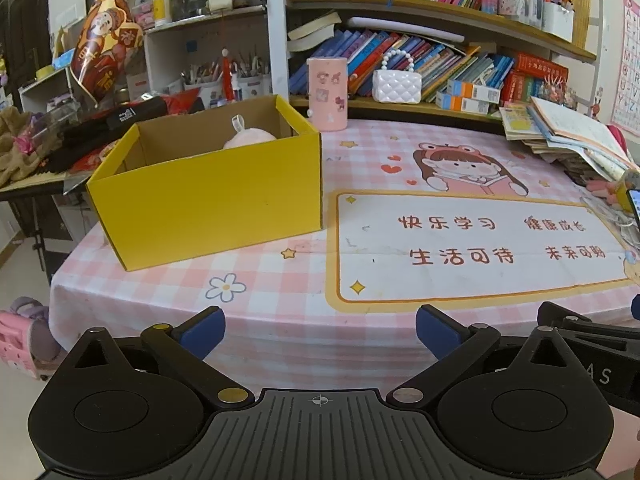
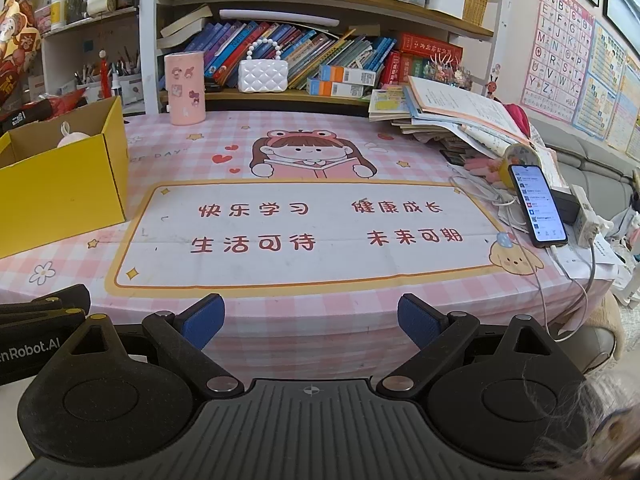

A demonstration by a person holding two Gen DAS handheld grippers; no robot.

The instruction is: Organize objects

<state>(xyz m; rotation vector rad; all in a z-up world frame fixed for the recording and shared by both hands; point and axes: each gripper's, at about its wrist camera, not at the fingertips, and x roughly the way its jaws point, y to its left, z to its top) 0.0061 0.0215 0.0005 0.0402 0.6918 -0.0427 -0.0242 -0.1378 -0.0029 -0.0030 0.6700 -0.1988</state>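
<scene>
Box (image 1: 208, 196), yellow cardboard, open at the top, standing on the left part of my worktop (image 1: 280, 292) over its pink checked cloth. Inside it, against the far wall, a pink plush toy (image 1: 249, 138) with a white loop on top; only its upper part shows above the rim. In my right-hand view the same box (image 2: 60, 184) sits at the left edge, the plush toy (image 2: 74, 136) just peeking out.

Behind the box's far right corner, a pink cylindrical holder (image 1: 327, 94) with stickers, upright, near the box but apart from it. Further right on the low shelf, a white quilted handbag (image 1: 397, 85) with a bead handle. Books fill the shelves (image 1: 440, 20) above.

On the right of the worktop, a stack of booklets and papers (image 2: 448, 116); nearer me, a phone (image 2: 538, 204) with its screen lit, propped at a tilt, with a white cable (image 2: 568, 280) running from its lower end over the edge.

My left gripper (image 1: 320, 330): jaws wide apart, nothing between them, poised at the near edge of the worktop. My right gripper (image 2: 311, 320): jaws likewise wide apart and empty, over the near edge, well apart from the box.
</scene>
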